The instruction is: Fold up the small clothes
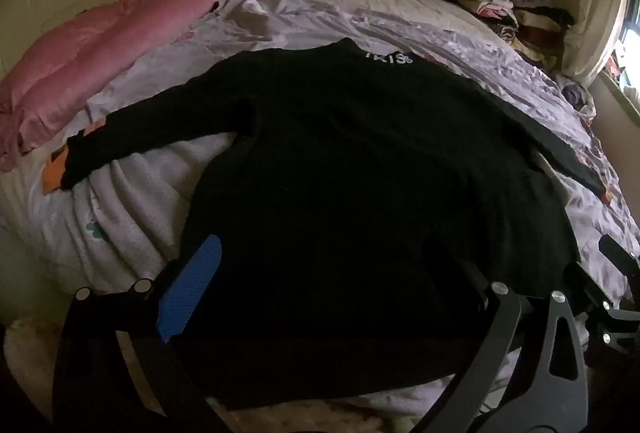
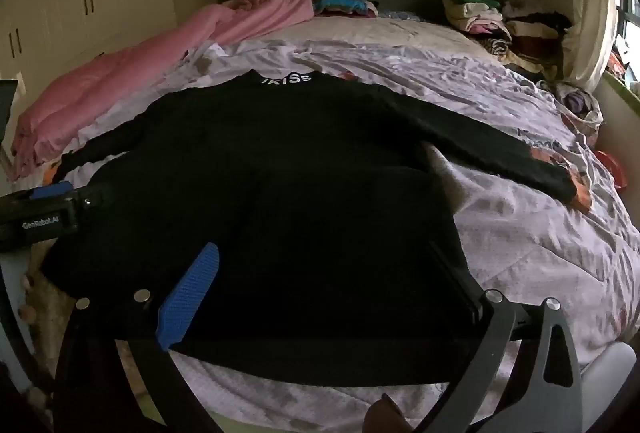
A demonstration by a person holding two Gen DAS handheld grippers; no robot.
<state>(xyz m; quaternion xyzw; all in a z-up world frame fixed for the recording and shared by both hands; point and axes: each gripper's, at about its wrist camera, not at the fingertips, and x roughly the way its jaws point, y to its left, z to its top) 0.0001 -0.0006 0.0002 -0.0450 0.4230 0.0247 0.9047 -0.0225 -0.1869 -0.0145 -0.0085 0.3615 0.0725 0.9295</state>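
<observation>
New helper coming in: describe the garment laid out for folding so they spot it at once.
Start at the bed with its pale lilac cover. Spread flat across its near half lies the black long-sleeved top, sleeves stretched out to both sides. Unlike the pink quilt and the piled clothes by the headboard, it carries white lettering at its collar.

Light: dim, daylight from window at right (blown-out glare)
Edges: fisheye bending, dark vignette
Black top: detail lost

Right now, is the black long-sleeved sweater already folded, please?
No, the black long-sleeved sweater lies flat on the bed with both sleeves spread outwards.
</observation>
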